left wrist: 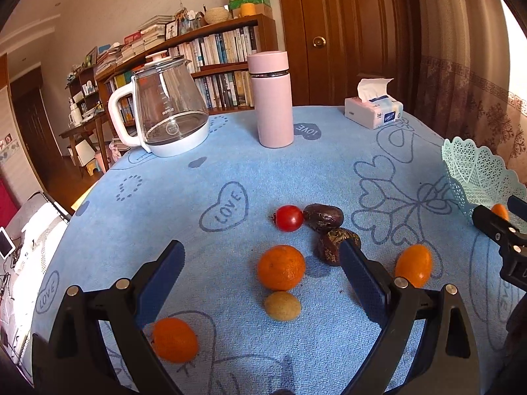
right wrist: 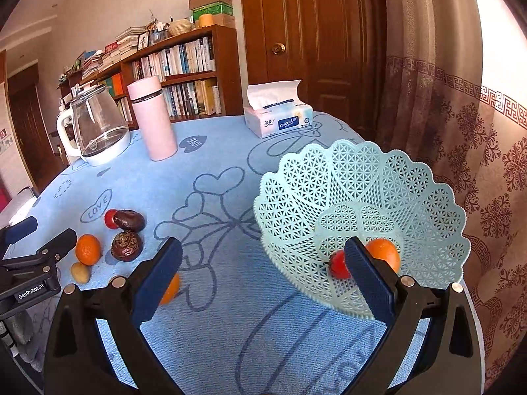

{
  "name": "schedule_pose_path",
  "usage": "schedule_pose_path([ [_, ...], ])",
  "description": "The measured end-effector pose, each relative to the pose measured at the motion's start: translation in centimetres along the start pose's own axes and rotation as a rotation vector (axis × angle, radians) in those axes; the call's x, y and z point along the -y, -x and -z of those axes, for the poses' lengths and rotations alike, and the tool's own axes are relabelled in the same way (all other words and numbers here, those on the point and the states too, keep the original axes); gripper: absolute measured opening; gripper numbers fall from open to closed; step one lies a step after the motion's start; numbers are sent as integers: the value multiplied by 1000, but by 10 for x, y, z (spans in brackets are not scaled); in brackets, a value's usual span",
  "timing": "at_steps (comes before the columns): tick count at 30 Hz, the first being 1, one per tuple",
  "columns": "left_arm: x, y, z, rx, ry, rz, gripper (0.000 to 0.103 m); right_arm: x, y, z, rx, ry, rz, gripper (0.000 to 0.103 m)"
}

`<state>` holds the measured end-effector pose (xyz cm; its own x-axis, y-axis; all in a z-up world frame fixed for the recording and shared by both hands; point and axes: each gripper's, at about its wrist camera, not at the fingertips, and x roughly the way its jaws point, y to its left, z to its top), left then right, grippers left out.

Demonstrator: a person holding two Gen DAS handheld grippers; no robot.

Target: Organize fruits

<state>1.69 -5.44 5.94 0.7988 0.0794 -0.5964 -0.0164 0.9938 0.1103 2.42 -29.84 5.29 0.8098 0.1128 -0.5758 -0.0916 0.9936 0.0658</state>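
Bright daylight, both views sharp, strong fisheye warp.
Light enters from the right; window [right wrist: 500, 42] blown out. Soft short shadows under fruit on the table [left wrist: 230, 171]. Black vignette in corners.

Home living room, bookshelf [left wrist: 210, 52], curtains [right wrist: 461, 115]

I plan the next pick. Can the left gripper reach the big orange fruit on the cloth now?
Probably yes: the left gripper is open, and the big orange fruit lies between its fingers' line with nothing covering it.
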Motion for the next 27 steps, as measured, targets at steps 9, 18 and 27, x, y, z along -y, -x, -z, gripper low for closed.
schedule_pose_path([
  [9,-17,-4,5,-17,26,-20,94,-53,-16,0,-44,125,-30,100],
  [18,-27,-7,9,-33,44,-41,94,-80,-25,3,-58,195,7,100],
  [27,-30,-12,12,-50,45,-54,94,-95,-35,11,-72,252,5,100],
])
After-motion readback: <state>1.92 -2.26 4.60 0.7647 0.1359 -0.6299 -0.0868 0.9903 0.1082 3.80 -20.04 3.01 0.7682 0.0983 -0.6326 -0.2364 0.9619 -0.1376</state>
